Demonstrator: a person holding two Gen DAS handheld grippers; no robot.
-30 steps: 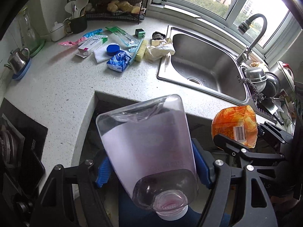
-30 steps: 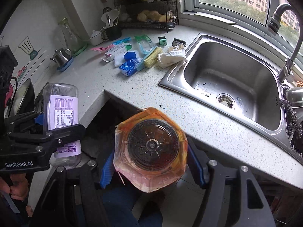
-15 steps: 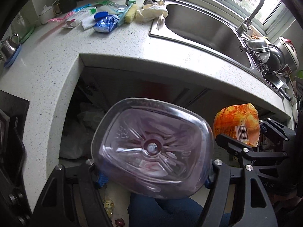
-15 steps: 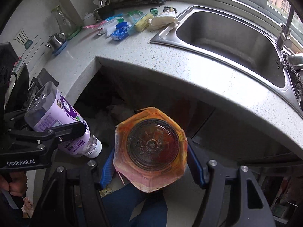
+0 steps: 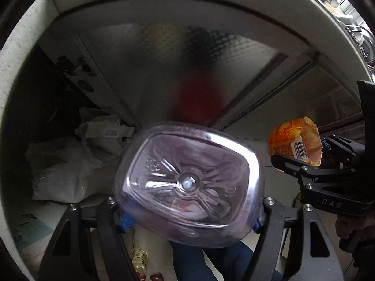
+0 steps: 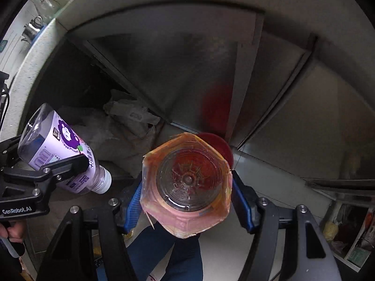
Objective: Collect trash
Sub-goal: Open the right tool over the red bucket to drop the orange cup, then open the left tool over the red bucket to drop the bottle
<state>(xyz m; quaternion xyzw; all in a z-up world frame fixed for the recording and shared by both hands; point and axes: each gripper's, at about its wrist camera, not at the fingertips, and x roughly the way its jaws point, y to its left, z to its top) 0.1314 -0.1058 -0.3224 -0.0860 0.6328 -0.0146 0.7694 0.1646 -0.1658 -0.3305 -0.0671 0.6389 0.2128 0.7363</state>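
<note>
My left gripper [image 5: 188,213] is shut on a clear plastic bottle with a purple label [image 5: 187,182], its base toward the camera. In the right wrist view the same bottle [image 6: 61,149] shows at the left, tilted with its white cap down. My right gripper [image 6: 186,202] is shut on an orange-labelled plastic bottle [image 6: 187,182], base toward the camera; it also shows in the left wrist view [image 5: 295,144] at the right. Both bottles hang below the counter edge, in front of the cabinet.
A metal cabinet door [image 5: 187,65] stands ahead under the white counter edge [image 5: 23,53]. White bags [image 5: 68,164] lie in the open cabinet at the left. A red round object [image 6: 215,146] sits behind the orange bottle. Small litter [image 5: 139,257] lies on the floor.
Both grippers have dropped from counter height to below the counter edge with their bottles held. The sink and countertop items have left the view; the cabinet front now fills it.
</note>
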